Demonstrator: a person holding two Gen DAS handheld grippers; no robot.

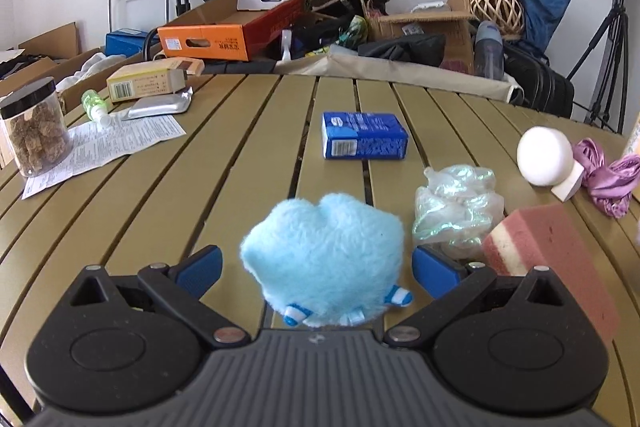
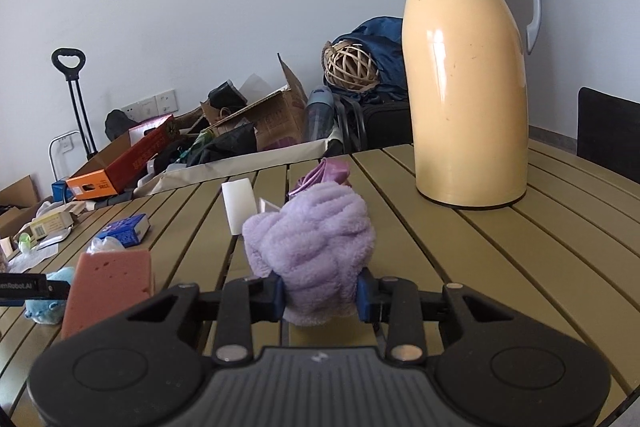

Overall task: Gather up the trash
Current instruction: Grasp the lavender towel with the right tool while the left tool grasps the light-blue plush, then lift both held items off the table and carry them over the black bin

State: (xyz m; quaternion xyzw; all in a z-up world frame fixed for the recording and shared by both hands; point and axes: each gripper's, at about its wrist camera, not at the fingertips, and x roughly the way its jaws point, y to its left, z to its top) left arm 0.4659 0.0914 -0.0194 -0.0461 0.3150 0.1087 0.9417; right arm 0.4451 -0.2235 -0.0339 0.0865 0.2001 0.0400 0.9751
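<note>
Right wrist view: right hand-held gripper (image 2: 320,297) clamped on purple fluffy cloth (image 2: 312,247), pickup step.
Left hand-held gripper (image 1: 316,267) spread wide around blue plush toy (image 1: 324,259); next, carry cloth to a bin.

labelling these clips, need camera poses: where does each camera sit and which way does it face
Left wrist: sits on the left gripper, looking along its open blue-padded fingers across the slatted olive table toward the cluttered wall; a fluffy light-blue plush toy lies between the pads, untouched.
Right wrist: sits on the right gripper, facing the wall past a tall cream thermos jug; its fingers are shut on a fluffy lilac cloth bundle.
Shared: pink sponge block, blue carton, plush toy.
</note>
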